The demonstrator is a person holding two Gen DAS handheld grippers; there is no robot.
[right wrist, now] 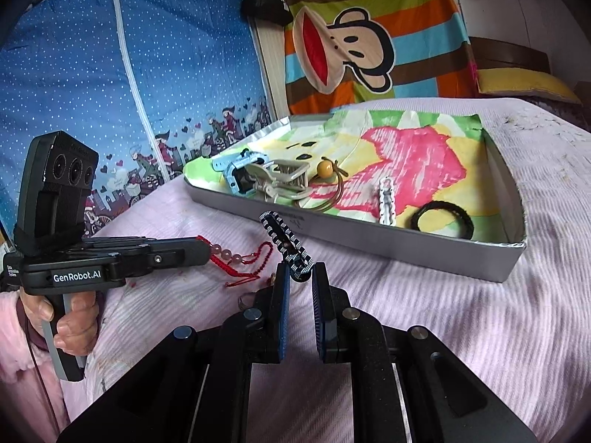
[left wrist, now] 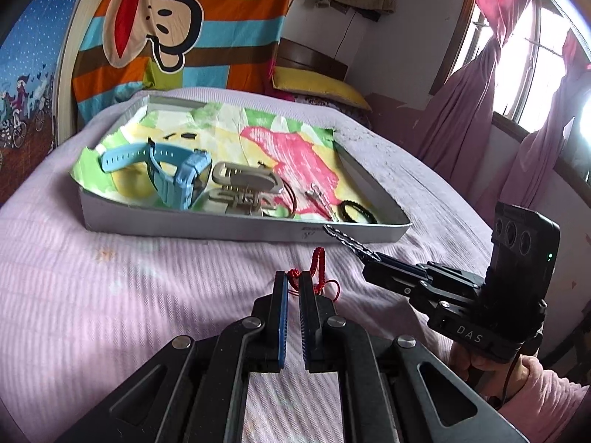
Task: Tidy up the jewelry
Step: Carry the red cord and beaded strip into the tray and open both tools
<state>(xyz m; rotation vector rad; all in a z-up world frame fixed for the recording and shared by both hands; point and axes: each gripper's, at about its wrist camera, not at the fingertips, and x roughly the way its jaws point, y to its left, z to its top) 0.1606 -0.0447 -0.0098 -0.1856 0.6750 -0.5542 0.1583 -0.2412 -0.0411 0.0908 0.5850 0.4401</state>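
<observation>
The right gripper (right wrist: 298,277) pinches a striped hair tie (right wrist: 285,240) just short of the tray (right wrist: 406,244), while the left gripper (right wrist: 207,251) meets a red bracelet (right wrist: 242,260) on the bedspread (right wrist: 461,317).

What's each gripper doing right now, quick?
Left gripper: shut on the red cord bracelet.
Right gripper: shut on the black-and-white striped hair clip.
</observation>
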